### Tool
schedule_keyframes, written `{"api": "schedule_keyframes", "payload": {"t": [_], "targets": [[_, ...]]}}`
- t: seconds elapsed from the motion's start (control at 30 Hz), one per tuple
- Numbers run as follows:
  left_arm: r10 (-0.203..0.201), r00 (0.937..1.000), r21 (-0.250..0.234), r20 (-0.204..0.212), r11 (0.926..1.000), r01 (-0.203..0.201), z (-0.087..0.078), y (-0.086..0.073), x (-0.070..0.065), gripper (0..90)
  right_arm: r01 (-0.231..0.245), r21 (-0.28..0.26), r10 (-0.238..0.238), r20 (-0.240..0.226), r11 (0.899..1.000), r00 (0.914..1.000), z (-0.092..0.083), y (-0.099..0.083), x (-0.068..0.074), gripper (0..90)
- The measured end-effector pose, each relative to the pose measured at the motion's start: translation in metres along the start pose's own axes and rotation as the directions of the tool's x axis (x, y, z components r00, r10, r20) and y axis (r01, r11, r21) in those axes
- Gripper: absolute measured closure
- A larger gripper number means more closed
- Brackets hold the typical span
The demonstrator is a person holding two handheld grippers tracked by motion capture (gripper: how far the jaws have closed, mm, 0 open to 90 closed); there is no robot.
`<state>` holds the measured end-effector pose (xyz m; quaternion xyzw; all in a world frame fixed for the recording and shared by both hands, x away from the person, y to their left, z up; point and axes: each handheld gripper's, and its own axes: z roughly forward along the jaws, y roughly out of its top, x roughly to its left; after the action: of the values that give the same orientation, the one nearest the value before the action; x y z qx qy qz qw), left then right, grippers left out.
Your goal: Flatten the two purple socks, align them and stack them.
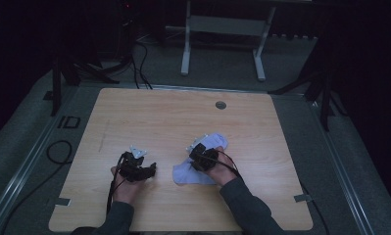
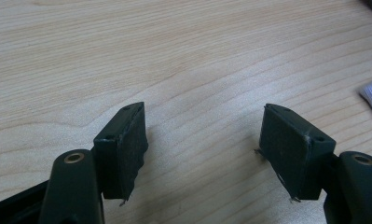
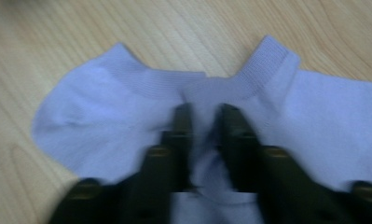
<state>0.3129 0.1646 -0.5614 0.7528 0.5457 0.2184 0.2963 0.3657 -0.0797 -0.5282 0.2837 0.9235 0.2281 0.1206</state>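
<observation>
In a dark room, a light wooden desk (image 1: 173,112) holds one pale sock (image 3: 104,107). Two hand-held grippers: right hand-held gripper (image 3: 204,112) pinches the sock; left hand-held gripper (image 2: 204,126) gapes wide, empty.

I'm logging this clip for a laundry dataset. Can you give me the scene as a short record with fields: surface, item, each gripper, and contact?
surface: wooden table
item: pale sock, lying flat near the table's middle
left gripper: open, jaws wide apart over bare wood, nothing between them
right gripper: jaws nearly together, pinching a fold of the sock near its cuff
contact: right gripper on the sock; left gripper apart from it
picture quality: right gripper view blurred
</observation>
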Motion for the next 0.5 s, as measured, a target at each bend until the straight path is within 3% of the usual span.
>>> {"api": "schedule_keyframes", "payload": {"t": [0.03, 0.07, 0.3, 0.33, 0.4, 0.43, 0.5], "targets": [[0.000, 1.0000, 0.000, 0.000, 1.0000, 0.000, 0.000, 0.000, 0.000, 32.2, 0.000, 0.000, 0.000, 0.000, 1.000, 1.0000, 0.000, 0.000, 0.000, 86.3], [0.000, 1.0000, 0.000, 0.000, 1.0000, 0.000, 0.000, 0.000, 0.000, 32.1, -0.037, -0.019, 0.037, 0.017, 0.999, 0.9991, -0.006, 0.003, -0.005, 87.7], [-0.004, 1.0000, -0.001, -0.001, 1.0000, 0.004, 0.000, 0.000, -0.001, 31.8, -0.128, -0.060, 0.128, 0.010, 0.990, 0.9917, -0.010, 0.017, -0.023, 87.7], [-0.003, 1.0000, 0.000, -0.001, 1.0000, 0.003, 0.000, 0.000, 0.000, 31.8, -0.169, -0.075, 0.169, -0.005, 0.983, 0.9856, -0.007, 0.022, -0.029, 87.7], [-0.003, 1.0000, 0.000, -0.001, 1.0000, 0.003, 0.000, 0.000, 0.000, 31.8, -0.189, -0.083, 0.188, -0.010, 0.979, 0.9820, -0.005, 0.025, -0.032, 87.7], [-0.002, 1.0000, 0.000, 0.000, 1.0000, 0.002, 0.000, 0.000, 0.000, 31.8, -0.225, -0.091, 0.224, -0.024, 0.970, 0.9742, 0.000, 0.031, -0.036, 87.7], [-0.002, 1.0000, 0.000, 0.000, 1.0000, 0.002, 0.000, 0.000, 0.000, 31.8, -0.252, -0.093, 0.249, -0.038, 0.963, 0.9677, 0.005, 0.035, -0.040, 87.3]]}}
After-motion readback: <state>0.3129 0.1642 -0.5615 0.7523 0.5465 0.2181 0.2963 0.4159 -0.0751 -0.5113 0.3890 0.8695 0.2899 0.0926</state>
